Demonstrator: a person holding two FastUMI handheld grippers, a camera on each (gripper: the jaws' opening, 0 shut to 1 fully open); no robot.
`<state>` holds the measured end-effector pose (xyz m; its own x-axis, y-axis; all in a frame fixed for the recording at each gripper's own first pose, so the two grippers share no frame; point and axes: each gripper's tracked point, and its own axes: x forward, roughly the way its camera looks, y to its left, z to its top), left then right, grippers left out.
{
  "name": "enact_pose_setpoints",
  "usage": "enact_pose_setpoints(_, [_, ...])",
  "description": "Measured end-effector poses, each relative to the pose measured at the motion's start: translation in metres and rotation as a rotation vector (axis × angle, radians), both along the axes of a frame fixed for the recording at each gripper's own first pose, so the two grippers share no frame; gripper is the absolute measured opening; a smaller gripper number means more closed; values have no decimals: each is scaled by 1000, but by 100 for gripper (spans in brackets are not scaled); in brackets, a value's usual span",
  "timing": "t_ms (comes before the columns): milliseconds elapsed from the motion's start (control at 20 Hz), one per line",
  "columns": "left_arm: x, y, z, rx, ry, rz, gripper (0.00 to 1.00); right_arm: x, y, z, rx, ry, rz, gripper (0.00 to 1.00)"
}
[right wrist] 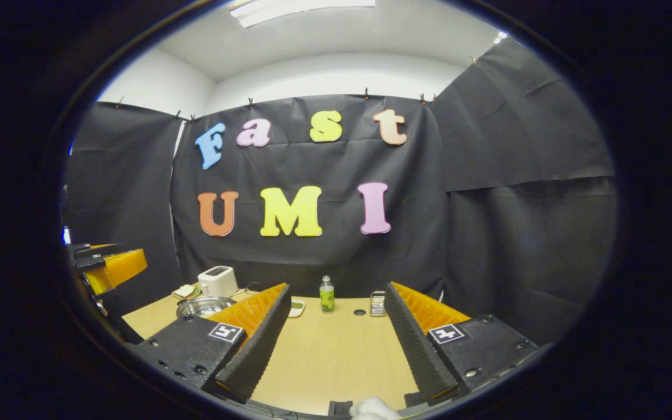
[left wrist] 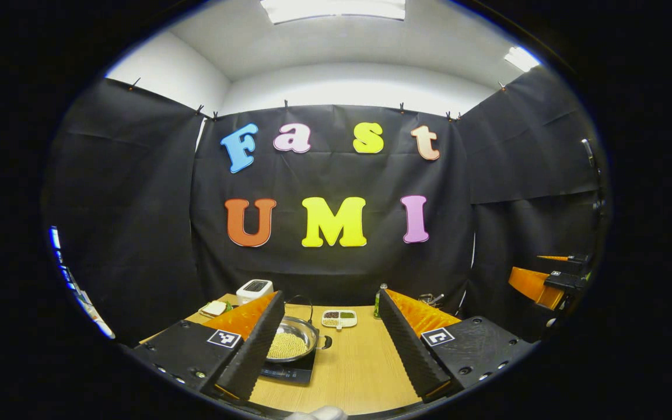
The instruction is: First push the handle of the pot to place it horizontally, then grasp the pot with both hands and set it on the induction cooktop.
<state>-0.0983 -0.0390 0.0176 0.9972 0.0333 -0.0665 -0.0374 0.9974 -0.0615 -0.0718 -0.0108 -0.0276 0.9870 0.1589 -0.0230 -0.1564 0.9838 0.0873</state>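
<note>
Right gripper view: bottle (right wrist: 326, 294) beyond pot (right wrist: 204, 305).

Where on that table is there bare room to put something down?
The near middle of the table is bare, in front of the bottle. The far edge is crowded: toaster, tray, bottle. The left side holds the pot on the cooktop.

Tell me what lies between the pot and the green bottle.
In the left gripper view a small divided dish sits on the table between the pot and the green bottle, apart from both.
</note>
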Motion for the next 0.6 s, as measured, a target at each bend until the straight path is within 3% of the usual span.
enact_pose_setpoints(600, [0, -1, -3, -2, 8, -16, 96, 0, 2, 0, -12, 6, -7, 100])
